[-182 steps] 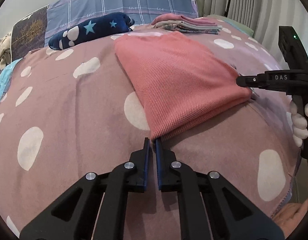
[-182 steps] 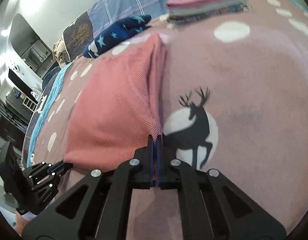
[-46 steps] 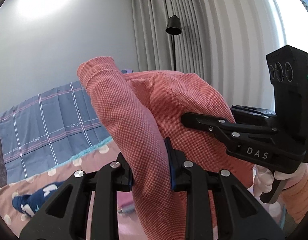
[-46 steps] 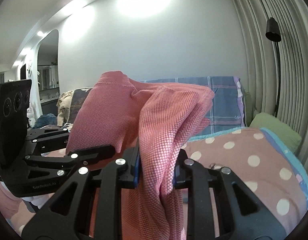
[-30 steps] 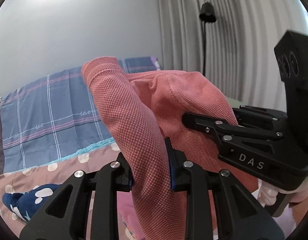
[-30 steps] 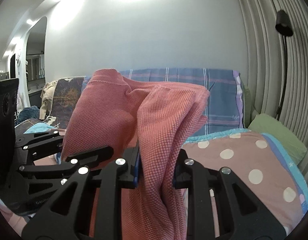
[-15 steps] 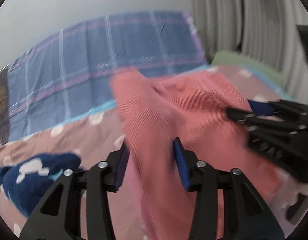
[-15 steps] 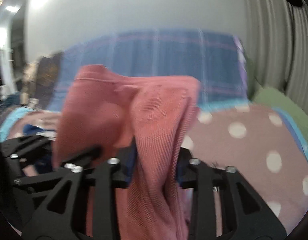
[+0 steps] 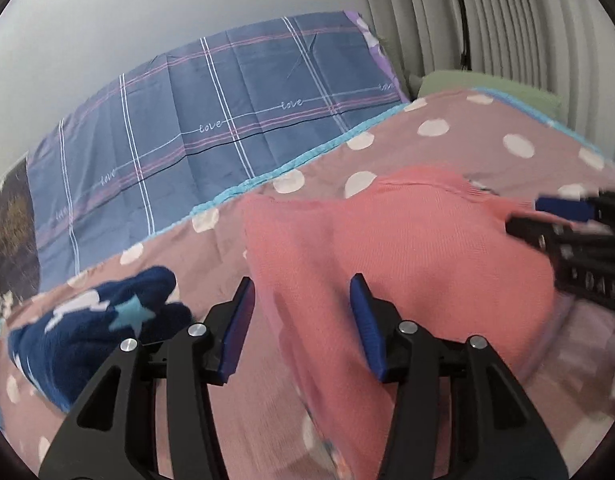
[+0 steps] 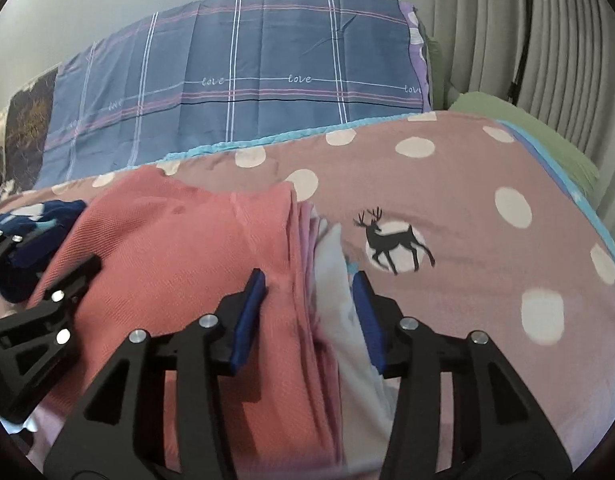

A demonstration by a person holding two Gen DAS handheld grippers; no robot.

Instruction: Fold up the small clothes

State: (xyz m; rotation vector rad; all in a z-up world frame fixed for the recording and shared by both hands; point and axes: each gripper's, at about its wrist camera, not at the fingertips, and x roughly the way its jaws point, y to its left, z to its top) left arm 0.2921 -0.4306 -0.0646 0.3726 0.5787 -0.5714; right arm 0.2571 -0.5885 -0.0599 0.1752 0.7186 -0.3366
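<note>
The folded coral-pink knit garment (image 9: 407, 256) lies on top of a stack of folded clothes on the bed; it also shows in the right wrist view (image 10: 187, 256). My left gripper (image 9: 303, 292) is open, its jaws apart over the garment's left edge. My right gripper (image 10: 307, 292) is open, its jaws apart over the garment's right edge, where paler folded layers (image 10: 327, 264) show beneath. The right gripper shows at the right of the left wrist view (image 9: 571, 236), and the left gripper at the left of the right wrist view (image 10: 43, 300).
A navy star-print garment (image 9: 91, 320) lies left of the stack. The bed has a mauve polka-dot cover (image 10: 487, 216) with a deer print (image 10: 391, 240). A blue plaid pillow (image 9: 211, 120) stands behind, a green pillow (image 10: 539, 132) and curtains (image 9: 507, 20) to the right.
Both grippers carried the pink garment down from mid-air onto the stack of folded clothes. Both grippers have opened and let go of it.
</note>
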